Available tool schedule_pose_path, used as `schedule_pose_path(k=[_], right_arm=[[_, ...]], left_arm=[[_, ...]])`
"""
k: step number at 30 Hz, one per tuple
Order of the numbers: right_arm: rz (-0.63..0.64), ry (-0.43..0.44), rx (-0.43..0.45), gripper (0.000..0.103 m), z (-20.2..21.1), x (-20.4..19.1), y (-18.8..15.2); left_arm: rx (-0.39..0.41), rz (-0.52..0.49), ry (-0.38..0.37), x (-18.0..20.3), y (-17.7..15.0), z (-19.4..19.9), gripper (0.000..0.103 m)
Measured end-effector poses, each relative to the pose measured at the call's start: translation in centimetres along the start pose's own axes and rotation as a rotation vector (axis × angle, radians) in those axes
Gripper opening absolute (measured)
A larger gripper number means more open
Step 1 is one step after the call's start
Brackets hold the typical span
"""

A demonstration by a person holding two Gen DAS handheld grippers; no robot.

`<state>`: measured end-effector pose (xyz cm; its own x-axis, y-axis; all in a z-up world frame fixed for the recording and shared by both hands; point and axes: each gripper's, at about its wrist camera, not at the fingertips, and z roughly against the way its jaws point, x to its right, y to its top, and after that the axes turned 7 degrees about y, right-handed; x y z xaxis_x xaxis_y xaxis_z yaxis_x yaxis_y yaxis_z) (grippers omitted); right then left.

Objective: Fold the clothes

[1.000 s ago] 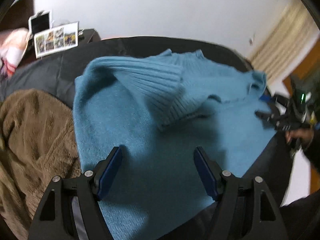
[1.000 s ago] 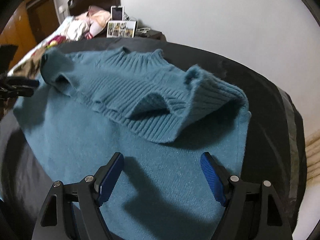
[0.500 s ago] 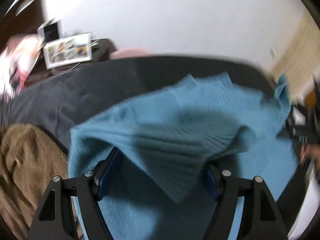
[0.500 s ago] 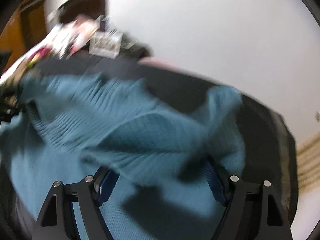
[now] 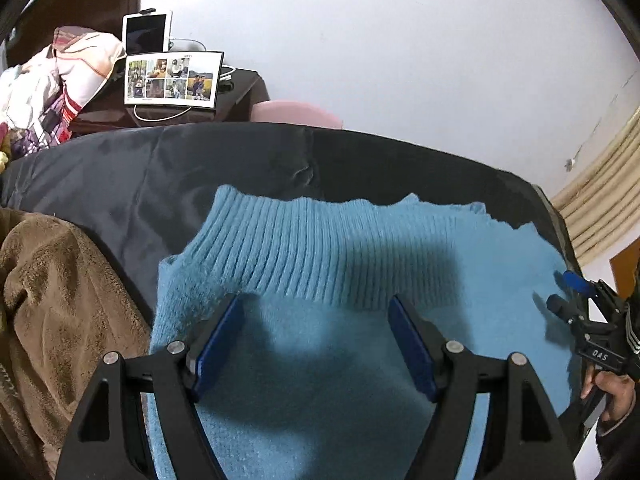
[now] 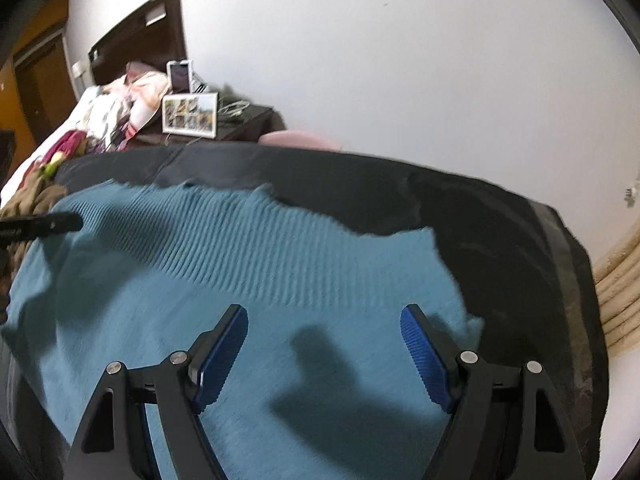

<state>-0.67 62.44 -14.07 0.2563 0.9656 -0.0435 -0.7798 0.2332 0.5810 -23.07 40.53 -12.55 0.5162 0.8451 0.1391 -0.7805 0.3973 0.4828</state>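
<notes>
- blue knit sweater (image 5: 320, 344) lay spread on a dark cloth-covered surface (image 5: 200, 168), a broad ribbed band (image 5: 320, 256) folded over across its far part.
- left gripper (image 5: 316, 336) hung just above the plain knit below the ribbed band; its blue-padded fingers (image 5: 218, 344) were spread wide, nothing between them.
- right gripper (image 6: 324, 344) sat over the right portion of the sweater (image 6: 240, 320), fingers (image 6: 424, 356) likewise wide apart and empty.
- in the left wrist view the right gripper (image 5: 568, 296) appeared at the sweater's right edge, held by a hand (image 5: 612, 392); its tips looked parted. whether they touched the fabric could not be told.
- in the right wrist view a dark finger of the left gripper (image 6: 44, 224) showed at the sweater's left edge.
- both tools cast shadows on the knit.
- a brown fleece blanket (image 5: 52, 300) was bunched just beside the sweater's left side.
- beyond the surface: a photo collage frame (image 5: 172, 78), a tablet (image 5: 146, 34) propped behind it, a heap of mixed laundry (image 5: 52, 80) on a bed, a pink cushion (image 5: 296, 114) against the white wall (image 5: 380, 40).
</notes>
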Motion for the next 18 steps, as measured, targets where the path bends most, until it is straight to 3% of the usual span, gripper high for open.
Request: schedule_pose_path(k=[7, 12, 18], right_arm=[[0.015, 0.057, -0.118, 0.084, -2.5, -0.8, -2.1], [0.005, 0.061, -0.139, 0.084, -2.4, -0.8, -2.1], [-0.099, 0.054, -0.088, 0.084, 0.6, 1.5, -3.5]], left_arm=[[-0.022, -0.085, 0.051, 0.5, -1.5, -0.2, 0.079], [-0.039, -0.138, 0.100, 1.3, -2.4, -0.3, 0.079], [-0.052, -0.072, 0.080, 0.0, -3.6, 1.5, 0.080]])
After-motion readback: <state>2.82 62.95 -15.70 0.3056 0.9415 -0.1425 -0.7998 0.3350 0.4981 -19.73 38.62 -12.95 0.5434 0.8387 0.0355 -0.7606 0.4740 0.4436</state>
